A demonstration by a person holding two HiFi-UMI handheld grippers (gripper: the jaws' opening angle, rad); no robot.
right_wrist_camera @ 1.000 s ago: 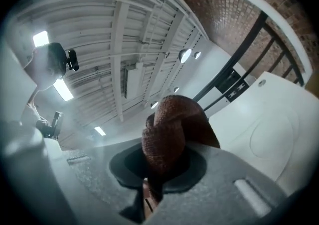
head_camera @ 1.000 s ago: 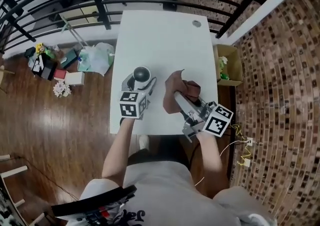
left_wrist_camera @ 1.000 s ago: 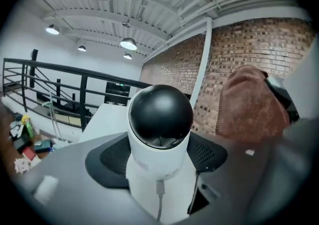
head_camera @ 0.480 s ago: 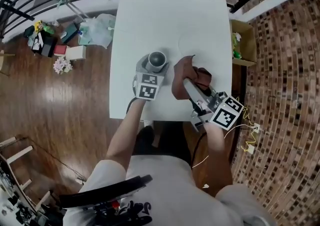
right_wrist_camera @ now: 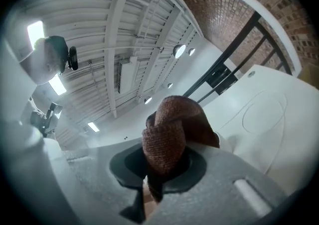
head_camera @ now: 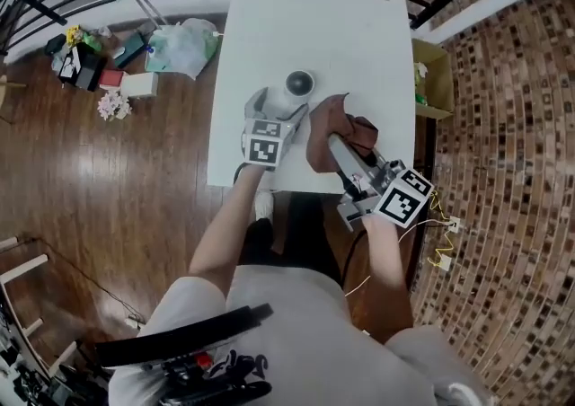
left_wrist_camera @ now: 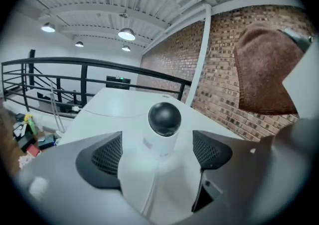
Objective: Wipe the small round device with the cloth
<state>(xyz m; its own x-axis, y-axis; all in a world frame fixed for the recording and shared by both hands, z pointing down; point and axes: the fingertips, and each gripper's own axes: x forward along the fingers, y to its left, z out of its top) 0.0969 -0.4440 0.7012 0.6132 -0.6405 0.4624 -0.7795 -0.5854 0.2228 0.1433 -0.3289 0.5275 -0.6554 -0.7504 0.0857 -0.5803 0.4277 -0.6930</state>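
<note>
Open table beyond the round device; cloth close on its right; railing behind.

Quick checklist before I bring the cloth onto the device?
1. Cloth clamped in the right gripper: ok.
2. Device upright on the table: ok.
3. Left gripper steadying the device: not ok. Its jaws have just been opening, and the device stands between them with the pads off it.
4. Cloth in contact with the device: not ok. It hangs apart, to the device's right.
5. Where the device needs wiping: cannot tell.
</note>
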